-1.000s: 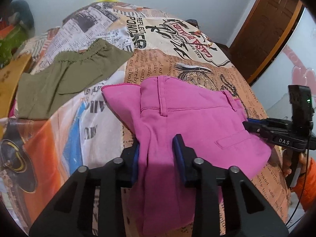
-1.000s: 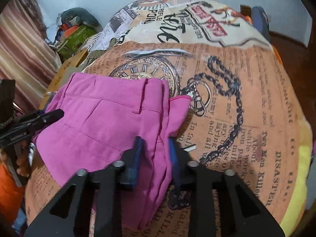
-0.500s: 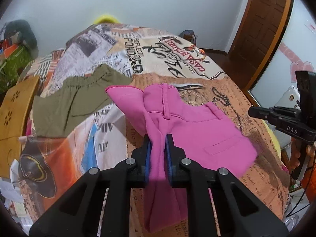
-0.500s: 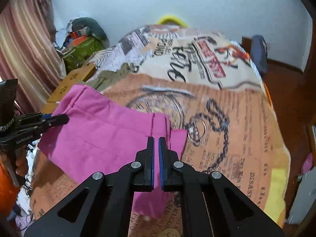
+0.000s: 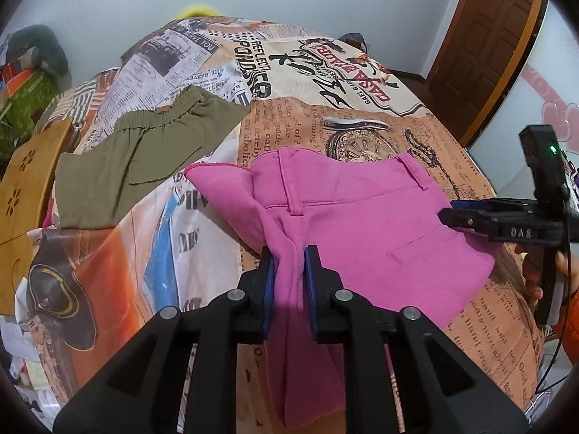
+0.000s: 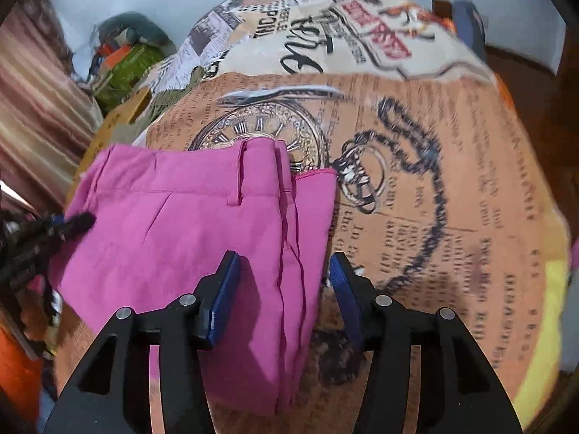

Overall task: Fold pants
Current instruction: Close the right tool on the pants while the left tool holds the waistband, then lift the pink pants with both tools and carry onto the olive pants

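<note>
Pink pants lie folded on the bed with the waistband toward the far side; they also show in the right wrist view. My left gripper is shut on a bunched fold of the pink pants at their left edge. My right gripper is open, its blue pads either side of the pants' right folded edge, not gripping. The right gripper also shows in the left wrist view at the pants' far side. The left gripper shows blurred in the right wrist view.
The bed has a newspaper-print cover. Olive-green pants lie flat to the left of the pink ones. A wooden board stands at the bed's left edge. A brown door is at the back right.
My right gripper has opened and let go of the pants, which dropped back onto the bed. My left gripper has lowered and still pinches the fold.
</note>
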A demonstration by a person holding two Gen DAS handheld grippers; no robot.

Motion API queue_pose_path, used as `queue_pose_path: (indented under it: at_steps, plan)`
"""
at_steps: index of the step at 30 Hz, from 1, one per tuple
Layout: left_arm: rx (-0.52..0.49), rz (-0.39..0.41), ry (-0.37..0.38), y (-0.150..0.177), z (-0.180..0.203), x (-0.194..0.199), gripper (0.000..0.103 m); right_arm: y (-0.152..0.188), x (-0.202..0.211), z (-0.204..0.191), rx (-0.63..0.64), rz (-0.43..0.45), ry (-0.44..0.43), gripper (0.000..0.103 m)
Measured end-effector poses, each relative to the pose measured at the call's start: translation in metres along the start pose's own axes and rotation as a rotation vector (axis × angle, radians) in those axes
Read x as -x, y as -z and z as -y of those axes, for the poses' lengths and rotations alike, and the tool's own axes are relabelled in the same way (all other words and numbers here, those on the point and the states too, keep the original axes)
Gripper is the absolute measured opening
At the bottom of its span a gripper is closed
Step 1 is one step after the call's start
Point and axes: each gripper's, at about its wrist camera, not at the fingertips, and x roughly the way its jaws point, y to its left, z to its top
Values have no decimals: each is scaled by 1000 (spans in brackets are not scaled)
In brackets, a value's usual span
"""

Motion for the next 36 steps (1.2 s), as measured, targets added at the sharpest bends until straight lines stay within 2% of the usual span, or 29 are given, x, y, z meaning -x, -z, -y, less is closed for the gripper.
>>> queue_pose_path:
  at_steps: [1,4,8,11,16,20,27,36]
  plan:
    - [-3,2,-1,1,0,-1,16,-2,-4,4,-29,-5,-34,48]
    - [-7,5,-3,1,0,-4,16,-4,-7,7,-45,-7,-64,45]
    - [-3,11,-7,-1,0,-6,16,-3,-6,-3,6,4,-60,24]
    - [9,21,-15,-3,-1,-5,16,-4,-2,-13,62,32,-6,13]
    - [26,52,-16,-12,-3,5,14,-6,11,-20,120,78,36,12]
    - [37,83,-10,-23,-7,17,13,-18,26,-28,136,124,25,11]
    - [11,168,-45,-46,-11,48,12,-47,46,-55,189,196,18,11]
    - [37,249,-87,-83,-54,76,12,-93,49,-95,267,260,3,11]
